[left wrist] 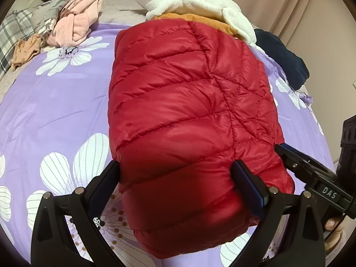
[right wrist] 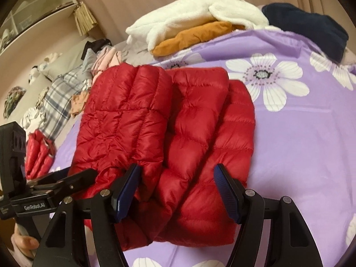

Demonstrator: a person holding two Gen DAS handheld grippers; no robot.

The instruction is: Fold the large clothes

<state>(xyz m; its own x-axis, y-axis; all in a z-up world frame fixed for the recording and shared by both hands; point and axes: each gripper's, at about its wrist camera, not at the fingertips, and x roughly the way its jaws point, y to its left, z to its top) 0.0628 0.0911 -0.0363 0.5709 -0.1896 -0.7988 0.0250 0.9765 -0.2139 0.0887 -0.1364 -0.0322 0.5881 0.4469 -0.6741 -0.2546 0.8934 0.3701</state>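
straddling the near end of the red puffer jacket [left wrist: 189, 111], the left gripper [left wrist: 178, 184] has a finger on each side of the bundle. the pads look like they press into the puffy sides, so i'd call it clamped on the jacket, though the fabric is so soft i can't swear how firm that is. the right gripper [right wrist: 178, 189] sits over the same near end, jaws standing wide with red fabric bulging up between them. whether those pads actually bite or just rest against it, i can't tell.

the jacket is already folded into a thick oblong and lies on the purple flowered bedspread [left wrist: 55, 111]. in the left wrist view its long axis runs from about 6 o'clock at the gripper up to 12, far end butting against the stacked clothes. in the right wrist view it leans more like 6 to 11, with the folded layers showing as separate ridges.

so both tools are at the same short end, left one at roughly 7 o'clock of the right. my guess: next is either rolling that near end toward 12 or lifting the whole bundle onto the pile.

further out at 12 is the white fleece [right wrist: 189, 20] on top of an orange garment [right wrist: 195, 37], a navy piece [right wrist: 311, 26] at 1 o'clock, and pink clothes [left wrist: 75, 22] at 10.
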